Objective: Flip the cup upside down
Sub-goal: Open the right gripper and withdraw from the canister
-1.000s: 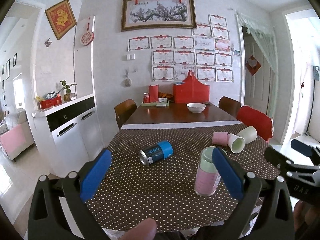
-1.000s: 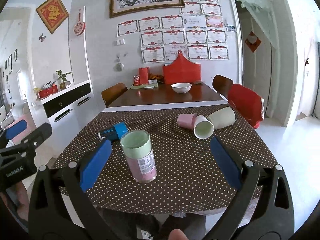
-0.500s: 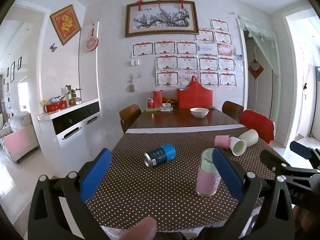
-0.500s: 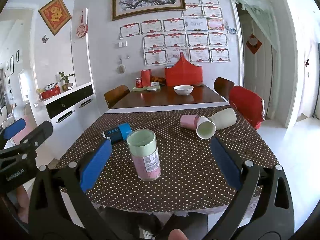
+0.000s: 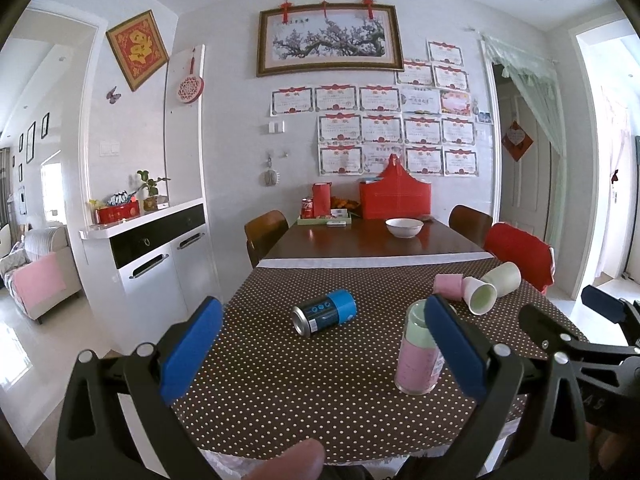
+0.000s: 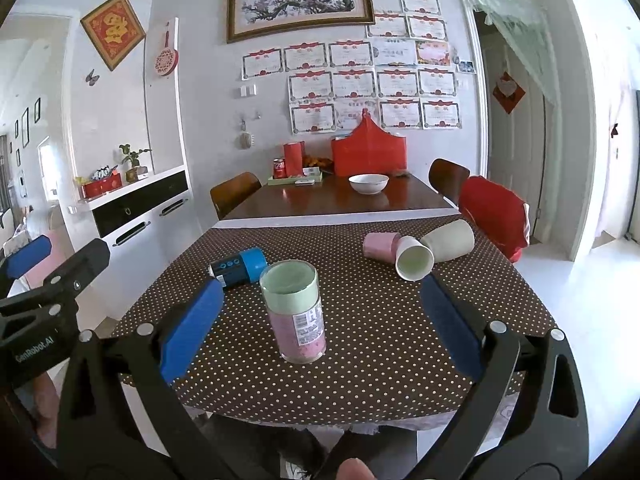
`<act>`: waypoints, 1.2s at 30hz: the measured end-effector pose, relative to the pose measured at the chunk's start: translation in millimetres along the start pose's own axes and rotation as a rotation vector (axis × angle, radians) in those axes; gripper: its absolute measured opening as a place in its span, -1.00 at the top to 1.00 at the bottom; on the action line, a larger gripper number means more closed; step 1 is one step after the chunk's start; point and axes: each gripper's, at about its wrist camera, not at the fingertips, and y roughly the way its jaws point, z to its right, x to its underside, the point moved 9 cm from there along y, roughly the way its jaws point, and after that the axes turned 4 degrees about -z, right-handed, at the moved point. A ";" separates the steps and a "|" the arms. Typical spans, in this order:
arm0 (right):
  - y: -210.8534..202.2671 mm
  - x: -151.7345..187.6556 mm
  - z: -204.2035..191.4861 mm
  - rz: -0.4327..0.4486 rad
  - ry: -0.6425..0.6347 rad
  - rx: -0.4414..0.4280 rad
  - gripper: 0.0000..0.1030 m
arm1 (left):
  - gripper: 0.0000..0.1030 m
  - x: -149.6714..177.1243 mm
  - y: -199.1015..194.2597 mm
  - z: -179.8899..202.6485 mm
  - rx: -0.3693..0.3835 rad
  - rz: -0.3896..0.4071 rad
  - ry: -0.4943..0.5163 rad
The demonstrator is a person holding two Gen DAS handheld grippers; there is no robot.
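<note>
A pink cup with a pale green top [image 6: 296,312] stands upright near the front of the dotted tablecloth; it also shows in the left wrist view [image 5: 418,350], partly behind my left gripper's right finger. A blue can [image 5: 324,312] [image 6: 239,266] lies on its side left of it. Three cups lie on their sides at the far right: pink [image 6: 380,245], white with its mouth toward me [image 6: 414,258], and cream [image 6: 450,240]. My left gripper [image 5: 320,346] is open and empty. My right gripper [image 6: 318,320] is open and empty, short of the standing cup.
The dotted cloth [image 6: 360,340] covers the near half of a long wooden table. A white bowl [image 6: 368,183], red boxes and a soda can stand at the far end. Chairs flank the table, one with a red cover [image 6: 494,216]. A white sideboard [image 5: 152,248] stands on the left.
Both views have tilted upward and drawn slightly back, so the table and cups sit lower in frame. Both grippers stay open. Nothing on the table has moved.
</note>
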 end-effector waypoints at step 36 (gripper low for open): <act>1.5 2.5 -1.1 -0.006 0.010 -0.005 -0.88 | -0.93 7.1 4.5 6.3 0.025 -0.019 -0.025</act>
